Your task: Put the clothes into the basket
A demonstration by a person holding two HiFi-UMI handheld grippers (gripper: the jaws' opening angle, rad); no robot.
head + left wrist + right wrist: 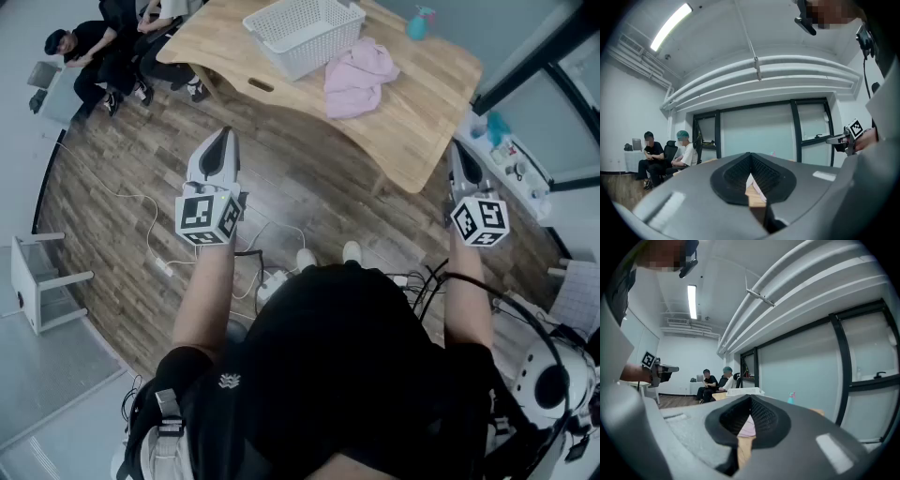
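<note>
Both arms reach forward at about the same height, bare forearms nearly parallel, well short of the wooden table [427,112]. The left gripper [223,136] and right gripper [458,150] point toward the table with their tips over the plank floor. Each claw is pressed together with nothing pinched, as the left gripper view [750,158] and right gripper view [750,401] show.

The pink clothes [356,75] lie in a crumpled heap on the table, touching the near side of the white basket [305,33], not in it. From the right gripper view only a pink sliver [748,427] shows through the notch below the pads. The person's hands are hidden behind the marker cubes [211,217], which carry black-and-white square patterns. A teal spray bottle [419,22] stands near the table's far edge, its label too small to read.
</note>
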